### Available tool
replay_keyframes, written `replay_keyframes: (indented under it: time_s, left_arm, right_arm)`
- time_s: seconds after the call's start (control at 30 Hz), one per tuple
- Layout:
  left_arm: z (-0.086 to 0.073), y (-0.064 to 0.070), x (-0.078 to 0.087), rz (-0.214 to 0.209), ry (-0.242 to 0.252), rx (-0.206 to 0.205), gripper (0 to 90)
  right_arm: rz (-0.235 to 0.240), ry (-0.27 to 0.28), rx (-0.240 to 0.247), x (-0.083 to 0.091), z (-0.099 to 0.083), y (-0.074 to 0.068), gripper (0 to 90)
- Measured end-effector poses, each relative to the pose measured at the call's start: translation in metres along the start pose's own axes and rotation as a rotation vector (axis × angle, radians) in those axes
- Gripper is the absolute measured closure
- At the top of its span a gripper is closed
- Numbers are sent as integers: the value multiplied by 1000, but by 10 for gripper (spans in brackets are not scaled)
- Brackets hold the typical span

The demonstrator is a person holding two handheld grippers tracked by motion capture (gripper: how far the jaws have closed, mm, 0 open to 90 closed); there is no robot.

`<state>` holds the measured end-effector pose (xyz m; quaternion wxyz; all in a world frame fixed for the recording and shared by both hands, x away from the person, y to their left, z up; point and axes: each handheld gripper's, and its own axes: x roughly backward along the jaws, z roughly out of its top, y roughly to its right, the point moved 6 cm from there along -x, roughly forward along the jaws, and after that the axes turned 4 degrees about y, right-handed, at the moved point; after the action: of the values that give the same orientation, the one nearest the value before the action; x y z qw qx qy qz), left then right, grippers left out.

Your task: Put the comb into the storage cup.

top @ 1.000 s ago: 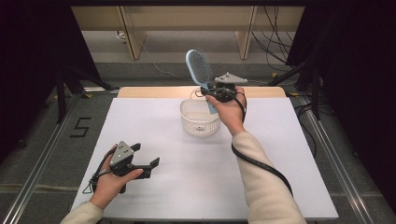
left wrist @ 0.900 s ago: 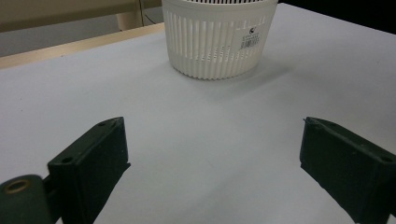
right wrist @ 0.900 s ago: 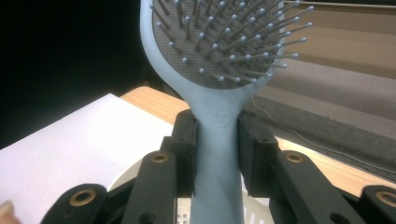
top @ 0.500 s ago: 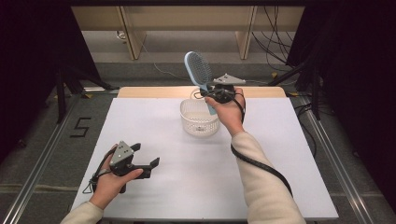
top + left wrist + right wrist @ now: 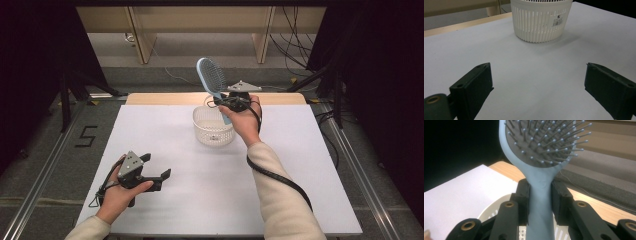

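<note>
Clenching the blue hairbrush [image 5: 211, 80] by its handle, the right gripper [image 5: 231, 103] holds it above the white basket [image 5: 214, 126]; lowering it inside remains. Left gripper [image 5: 150, 172] rests released on the surface [image 5: 310, 165].

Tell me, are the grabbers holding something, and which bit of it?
The right gripper holds a blue hairbrush by its handle, just below the bristle head. The left gripper is open and holds nothing.

A big dark number 5 [image 5: 86, 136] is marked on the grey floor [image 5: 45, 165], to the left of the worktop [image 5: 210, 200]. The white basket [image 5: 539, 22] has a small sticker [image 5: 558, 20] on its side, with a barcode and a tiny black mark. The print on it is too small to read.
</note>
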<state>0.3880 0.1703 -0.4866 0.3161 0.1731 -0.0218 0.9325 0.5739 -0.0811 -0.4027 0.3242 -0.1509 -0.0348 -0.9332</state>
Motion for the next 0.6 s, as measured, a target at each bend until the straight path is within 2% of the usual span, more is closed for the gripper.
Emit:
replay_keyframes:
  time_s: [0.6]
  left_arm:
    - [0, 0, 0, 0, 0, -1, 73]
  right_arm:
    - [-3, -8, 1, -2, -4, 1, 703]
